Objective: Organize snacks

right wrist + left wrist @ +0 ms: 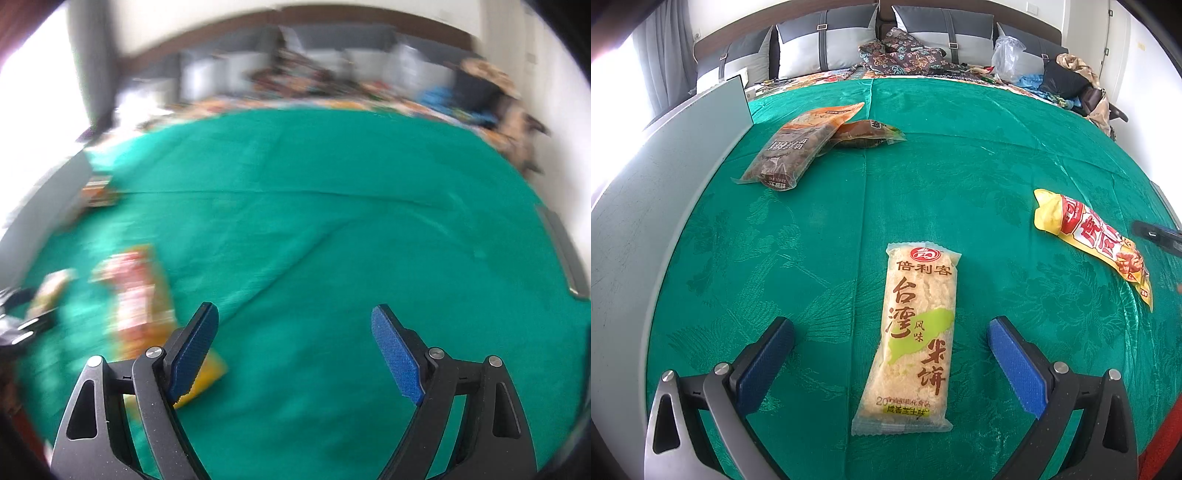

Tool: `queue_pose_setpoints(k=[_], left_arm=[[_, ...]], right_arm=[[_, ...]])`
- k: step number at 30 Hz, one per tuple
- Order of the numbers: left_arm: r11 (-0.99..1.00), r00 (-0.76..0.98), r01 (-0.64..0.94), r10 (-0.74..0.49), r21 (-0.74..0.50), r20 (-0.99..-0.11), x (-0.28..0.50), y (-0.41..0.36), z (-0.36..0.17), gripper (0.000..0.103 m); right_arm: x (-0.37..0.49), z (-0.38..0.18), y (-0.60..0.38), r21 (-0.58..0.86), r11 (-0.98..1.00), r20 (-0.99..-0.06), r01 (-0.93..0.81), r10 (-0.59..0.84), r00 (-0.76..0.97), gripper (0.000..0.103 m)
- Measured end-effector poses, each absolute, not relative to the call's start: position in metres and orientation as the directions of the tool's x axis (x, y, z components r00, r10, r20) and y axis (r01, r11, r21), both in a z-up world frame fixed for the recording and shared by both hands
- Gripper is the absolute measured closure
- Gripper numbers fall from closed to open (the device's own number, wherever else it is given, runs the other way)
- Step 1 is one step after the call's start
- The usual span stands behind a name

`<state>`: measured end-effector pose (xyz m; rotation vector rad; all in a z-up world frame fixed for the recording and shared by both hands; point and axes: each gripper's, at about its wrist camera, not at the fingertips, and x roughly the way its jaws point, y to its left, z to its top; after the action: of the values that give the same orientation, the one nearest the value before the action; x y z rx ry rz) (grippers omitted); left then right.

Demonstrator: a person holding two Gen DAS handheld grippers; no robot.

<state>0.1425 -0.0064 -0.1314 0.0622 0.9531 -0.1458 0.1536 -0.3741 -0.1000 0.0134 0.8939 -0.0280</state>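
In the left wrist view my left gripper (891, 334) stands open over the green cloth (960, 177), its blue pads on either side of a pale rice-cracker packet (916, 332) without touching it. A yellow-and-red snack packet (1093, 240) lies at the right. Two brown snack packets (798, 147) lie overlapping at the back left. The right wrist view is blurred. My right gripper (295, 325) is open with only bare cloth (332, 221) between its pads. The yellow-and-red packet (136, 302) lies just left of its left finger, and the rice-cracker packet (51, 291) shows at the far left.
A grey board (665, 177) stands along the cloth's left edge. Behind the cloth are grey cushions (827, 40), patterned fabric (905, 51) and a clear plastic bag (1008, 55). A dark object (1160, 236) pokes in at the right edge beside the yellow packet.
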Motion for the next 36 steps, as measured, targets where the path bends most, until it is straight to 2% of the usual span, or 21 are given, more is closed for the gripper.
queue_pose_setpoints(k=[1, 4, 9, 36], left_arm=[[0.988, 0.570, 0.152, -0.097, -0.011, -0.816, 0.142, -0.006, -0.132, 0.000], [0.988, 0.570, 0.151, -0.096, -0.011, -0.816, 0.142, -0.006, -0.131, 0.000], [0.989, 0.571, 0.150, -0.095, -0.011, -0.816, 0.144, -0.006, -0.128, 0.000], [0.989, 0.573, 0.146, -0.093, -0.010, -0.815, 0.144, -0.006, -0.130, 0.000]], right_arm=[[0.165, -0.108, -0.381, -0.010, 0.997, -0.809, 0.081, -0.055, 0.585, 0.012], [0.189, -0.107, -0.393, -0.003, 0.986, -0.802, 0.168, -0.103, 0.589, 0.012], [0.220, -0.109, -0.395, -0.026, 0.977, -0.801, 0.212, -0.147, 0.580, 0.004], [0.224, -0.112, -0.394, -0.026, 0.975, -0.801, 0.223, -0.154, 0.579, 0.004]])
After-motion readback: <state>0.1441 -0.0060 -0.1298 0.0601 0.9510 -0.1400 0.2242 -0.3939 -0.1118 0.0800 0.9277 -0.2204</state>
